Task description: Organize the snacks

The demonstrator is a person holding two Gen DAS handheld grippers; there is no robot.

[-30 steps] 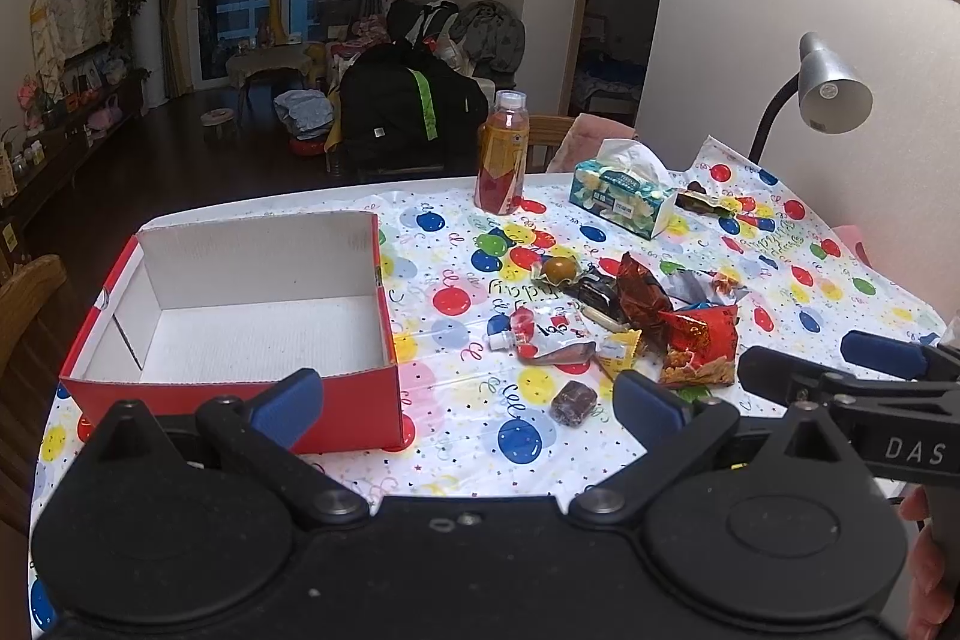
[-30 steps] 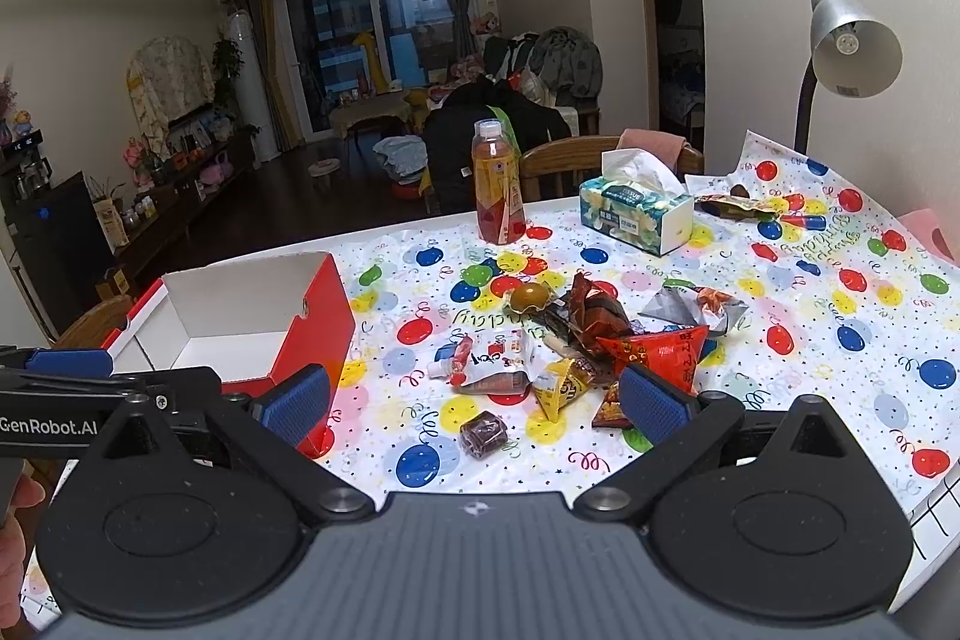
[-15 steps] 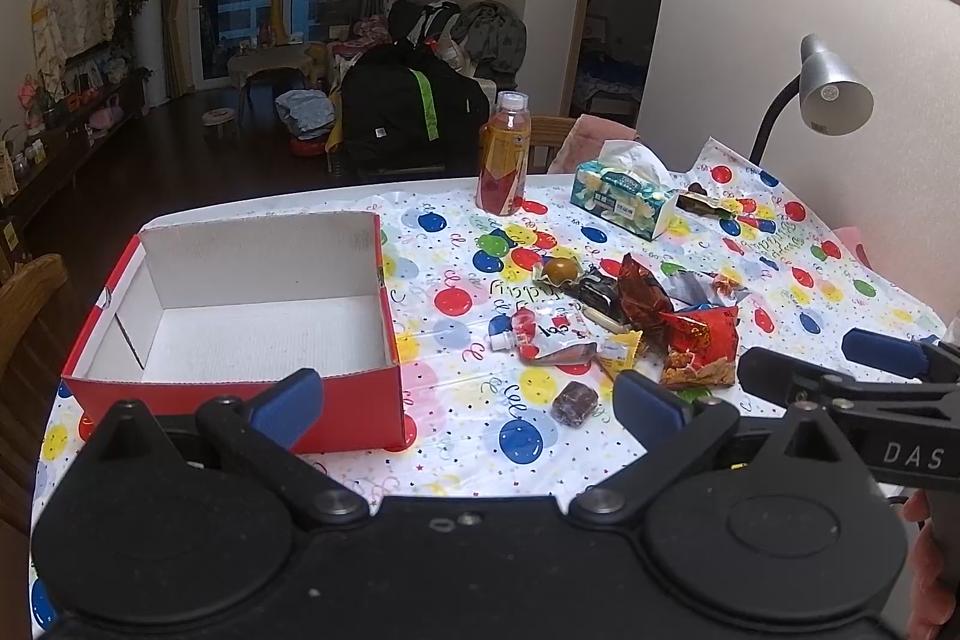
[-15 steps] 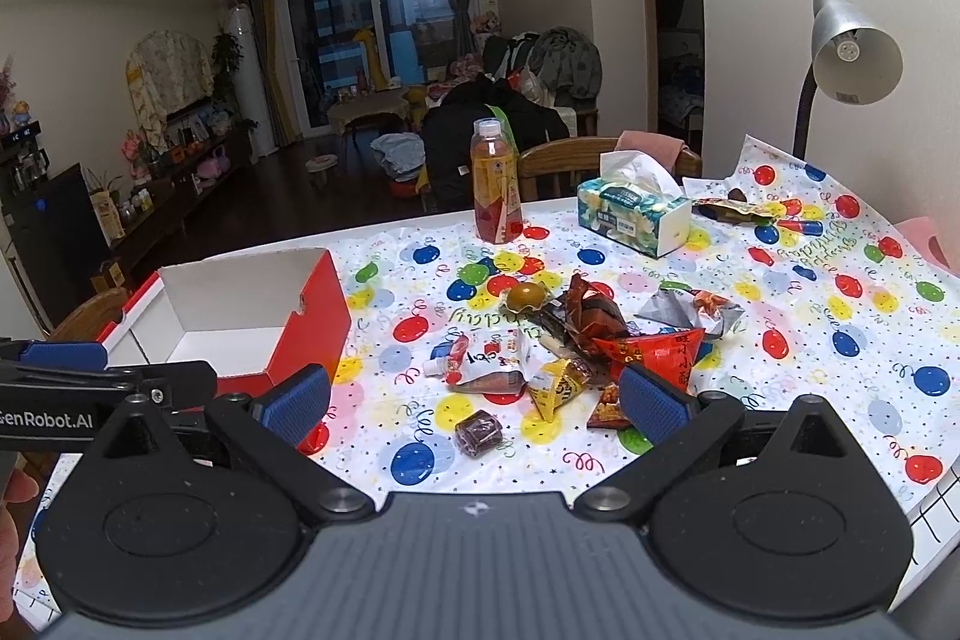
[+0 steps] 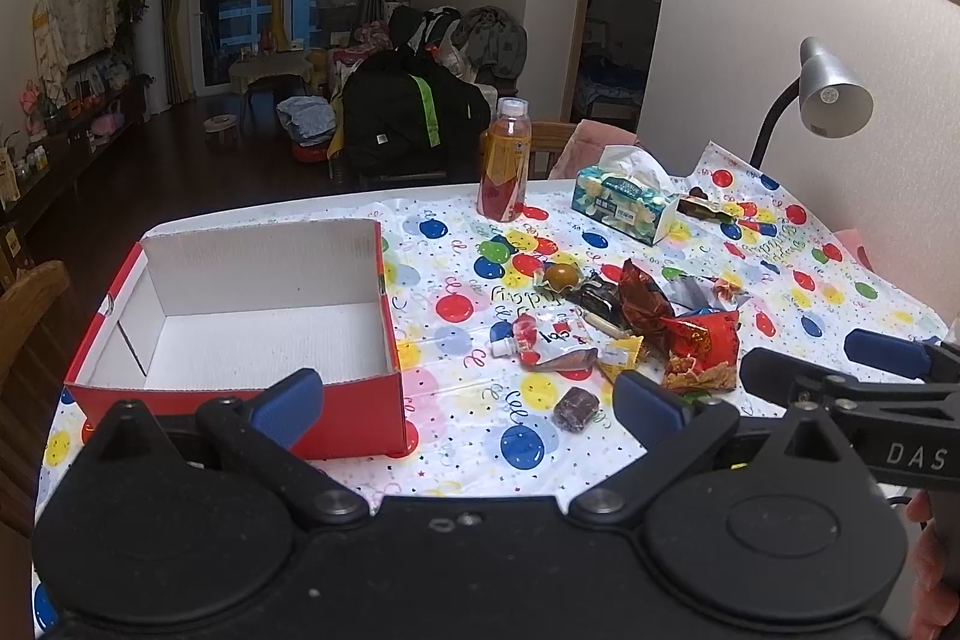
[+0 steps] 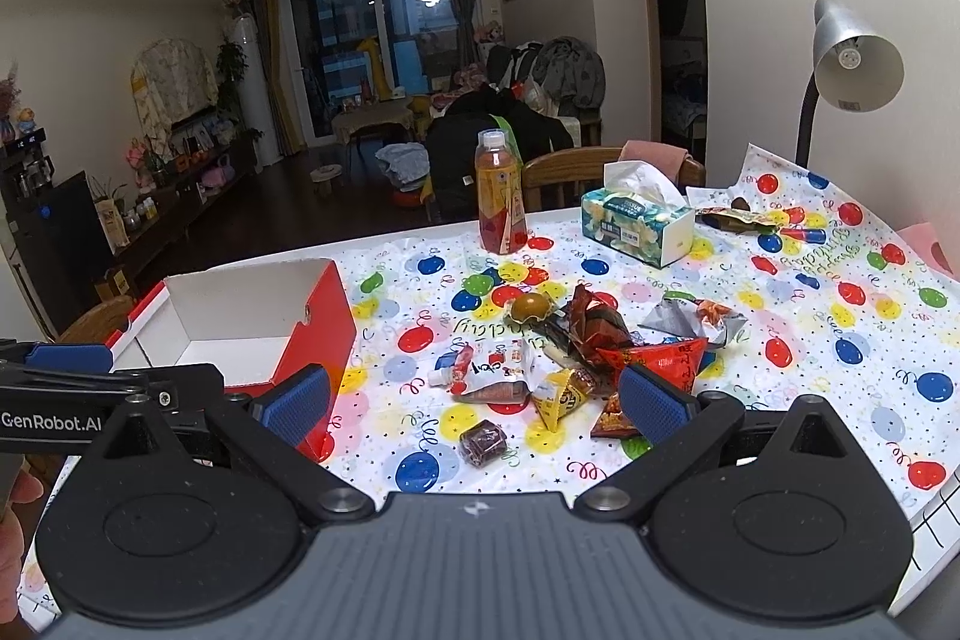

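An empty red box (image 5: 252, 304) (image 6: 258, 334) with a white inside stands on the left of the table. Right of it lies a pile of snacks: a red chip bag (image 5: 699, 346) (image 6: 654, 361), a white pouch (image 5: 543, 340) (image 6: 492, 370), a yellow packet (image 6: 561, 397), a round brown sweet (image 5: 563, 275) (image 6: 531, 305) and a dark wrapped candy (image 5: 575, 407) (image 6: 483, 441) nearest me. My left gripper (image 5: 467, 403) hovers open above the near table edge, nothing between its fingers. My right gripper (image 6: 474, 397) is open too, just short of the dark candy.
A juice bottle (image 5: 504, 160) (image 6: 500, 193) and a tissue box (image 5: 624, 205) (image 6: 639, 220) stand at the far side. A grey desk lamp (image 5: 831, 91) (image 6: 852, 58) leans over the right. A wooden chair (image 5: 27, 316) is at the left. The balloon-print tablecloth (image 5: 456, 232) covers the table.
Both grippers have barely drifted. The right wrist view has shifted slightly, so the snacks sit a little nearer its middle. Nothing was picked up or moved.
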